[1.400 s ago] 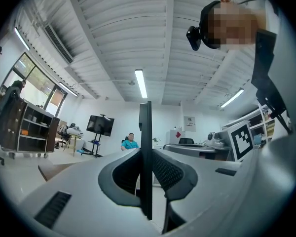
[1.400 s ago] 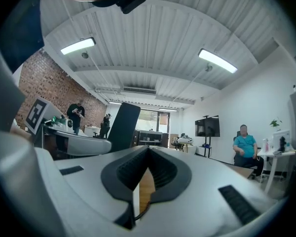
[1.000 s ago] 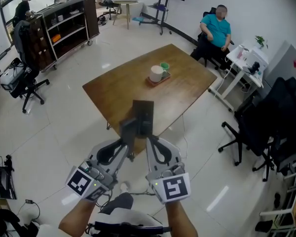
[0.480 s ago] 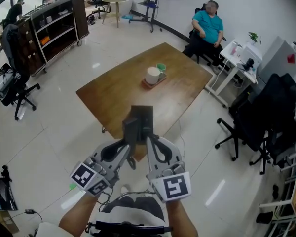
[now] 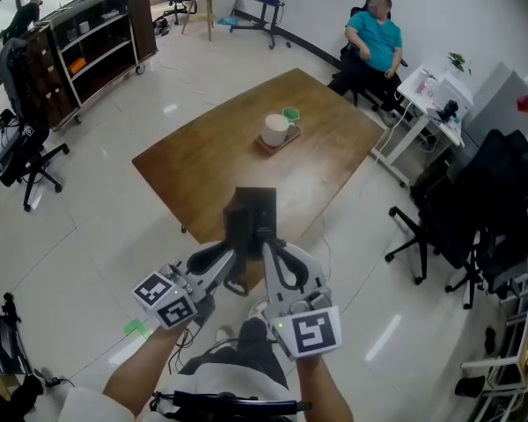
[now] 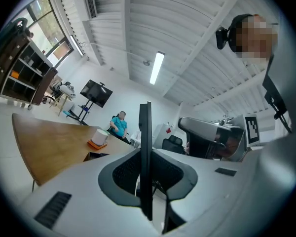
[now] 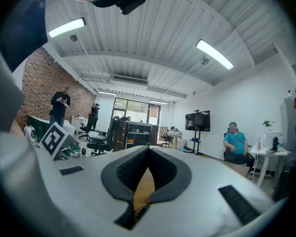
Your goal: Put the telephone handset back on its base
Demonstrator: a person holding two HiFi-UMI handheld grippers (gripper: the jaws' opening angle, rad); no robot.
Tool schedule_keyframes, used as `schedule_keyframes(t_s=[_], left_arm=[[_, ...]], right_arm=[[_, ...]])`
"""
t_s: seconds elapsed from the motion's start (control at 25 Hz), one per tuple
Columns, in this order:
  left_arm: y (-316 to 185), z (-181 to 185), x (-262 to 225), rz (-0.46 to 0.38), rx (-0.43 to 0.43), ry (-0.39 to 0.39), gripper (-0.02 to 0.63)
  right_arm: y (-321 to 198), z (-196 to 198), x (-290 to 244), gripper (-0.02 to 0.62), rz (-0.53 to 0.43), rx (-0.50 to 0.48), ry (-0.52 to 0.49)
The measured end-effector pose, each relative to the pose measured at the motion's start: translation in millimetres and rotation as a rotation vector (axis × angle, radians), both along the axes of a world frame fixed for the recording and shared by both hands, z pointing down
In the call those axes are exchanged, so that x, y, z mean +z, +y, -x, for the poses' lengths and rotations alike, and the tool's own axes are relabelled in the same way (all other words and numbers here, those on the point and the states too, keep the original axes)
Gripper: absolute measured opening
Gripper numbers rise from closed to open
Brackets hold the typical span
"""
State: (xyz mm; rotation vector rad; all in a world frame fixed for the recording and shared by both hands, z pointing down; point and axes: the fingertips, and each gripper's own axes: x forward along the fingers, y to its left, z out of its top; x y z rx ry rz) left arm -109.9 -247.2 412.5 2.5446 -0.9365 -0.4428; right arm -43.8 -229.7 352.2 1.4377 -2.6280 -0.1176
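No telephone handset or base shows in any view. Both grippers are raised side by side in front of me, over the near corner of the brown wooden table (image 5: 202,165). My left gripper (image 5: 238,236) is shut on a thin dark flat panel (image 6: 145,132), which stands edge-on between its pads and rises well above them. In the head view the panel (image 5: 257,205) is a dark rectangle at the fingertips. My right gripper (image 5: 266,236) sits just to its right with jaws closed together and nothing between them (image 7: 147,167).
On the table's far side an orange tray carries a white cup (image 5: 277,130) and a green cup (image 5: 293,115). A seated person (image 5: 374,47) is beyond it. Black office chairs (image 5: 475,227) stand right, a white desk (image 5: 431,104) far right, dark shelves (image 5: 88,51) far left.
The left gripper has turned and shifted slightly right, its marker cube now closer to the right one. The table has drifted a little in the head view. Both grips look unchanged.
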Motion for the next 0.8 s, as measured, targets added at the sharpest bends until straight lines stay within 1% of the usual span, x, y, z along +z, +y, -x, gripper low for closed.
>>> schedule_keyframes(t_s=[0.2,0.48,0.8], left_arm=[[-22.2,-8.4,26.9,0.064,0.029,0.012,0.061],[-57.9,-7.9,71.4,0.187,0.045,0.065,0.061],[-88.4,-11.7,112.2,0.291,0.048,0.056,0.061]], right_arm=[[-13.0,-4.7,11.1,0.005,0.021,-0.001,-0.007],[-32.9,-14.2,32.2,0.005,0.053,0.012,-0.012],[-47.9,-20.0,55.0,0.005,0.090,-0.005,-0.037]])
